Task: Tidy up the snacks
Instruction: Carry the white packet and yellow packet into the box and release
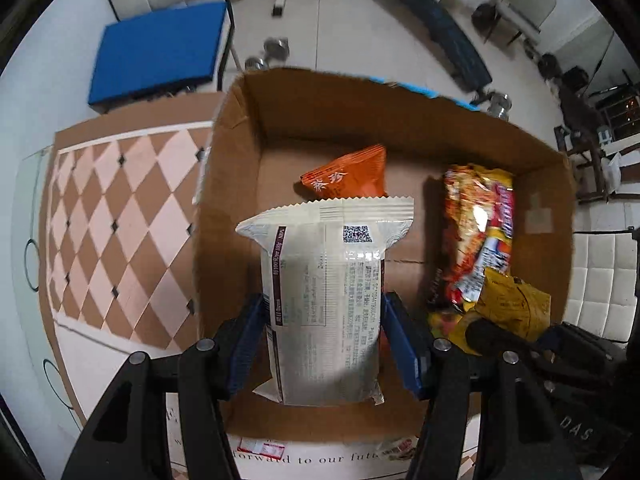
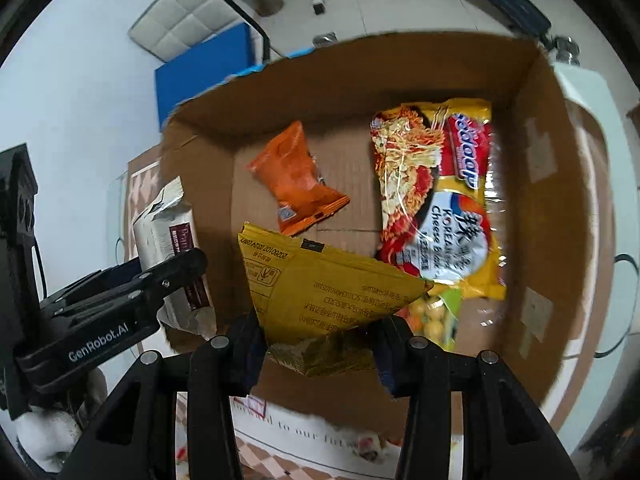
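Note:
An open cardboard box (image 1: 360, 120) (image 2: 560, 208) stands on the table. Inside lie an orange snack packet (image 1: 348, 176) (image 2: 296, 176) and a yellow-red noodle pack (image 1: 480, 232) (image 2: 436, 200). My left gripper (image 1: 324, 340) is shut on a white snack packet (image 1: 324, 292) and holds it over the box's left half. In the right wrist view that white snack packet (image 2: 168, 240) hangs at the box's left wall. My right gripper (image 2: 320, 356) is shut on a yellow snack packet (image 2: 320, 292) (image 1: 508, 304) above the box's near side. A packet showing small round pieces (image 2: 436, 320) peeks out beneath the yellow one.
A checkered brown-and-pink mat (image 1: 116, 232) covers the table left of the box. A white printed sheet (image 1: 300, 456) lies in front of the box. Beyond are a blue pad (image 1: 160, 56) on a padded chair, a floor with dumbbells (image 1: 276, 46) and a weight bench (image 1: 436, 28).

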